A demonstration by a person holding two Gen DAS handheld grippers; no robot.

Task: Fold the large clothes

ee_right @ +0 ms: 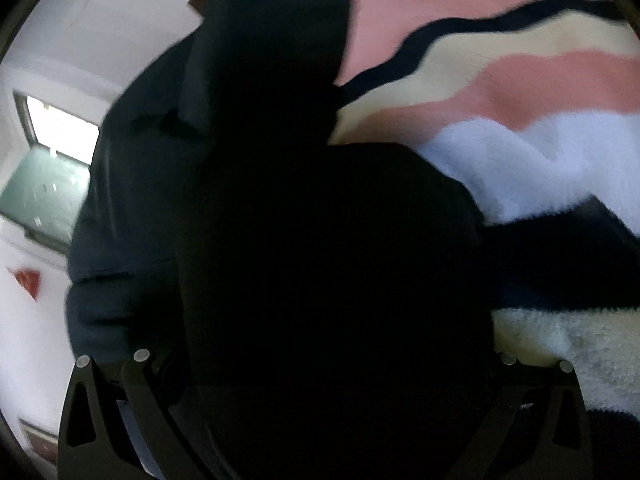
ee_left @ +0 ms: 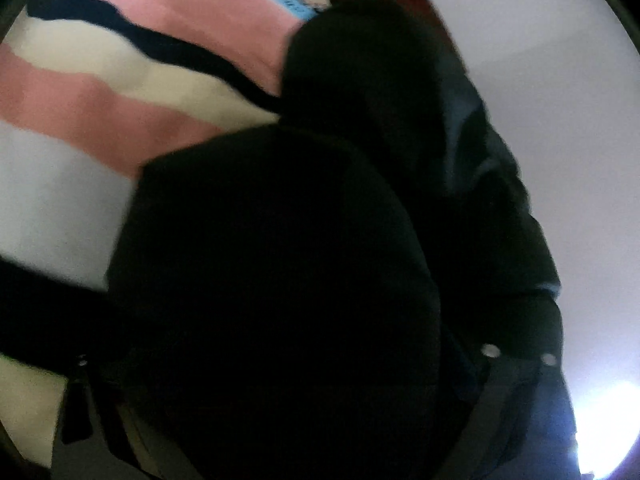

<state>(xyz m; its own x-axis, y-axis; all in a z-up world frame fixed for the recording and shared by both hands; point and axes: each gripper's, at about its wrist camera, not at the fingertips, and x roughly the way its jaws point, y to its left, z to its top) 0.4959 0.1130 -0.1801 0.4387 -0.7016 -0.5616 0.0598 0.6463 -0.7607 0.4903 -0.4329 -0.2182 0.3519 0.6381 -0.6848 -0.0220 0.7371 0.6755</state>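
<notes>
Fabric fills both of my wrist views: a dark garment (ee_left: 280,280) bunched right up against each lens, so close that I see little but black folds. In the left wrist view it covers the middle and lower part, with a navy sleeve or panel (ee_left: 472,140) running up toward the right, and it hides the left gripper (ee_left: 304,360) almost entirely; I make out only the linkage with its pale rivets at the bottom edges. Whether that gripper is clamped on the cloth or spread apart, I cannot tell. The right wrist view shows the same garment (ee_right: 320,260) draped over the right gripper (ee_right: 320,360), whose black arms stand wide at lower left and lower right; the fingertips are buried, so I cannot tell its state either. Behind the garment lies a fluffy striped blanket (ee_left: 120,60) in pink, cream, white and navy. A window (ee_right: 52,168) shows at the left of the right wrist view.
</notes>
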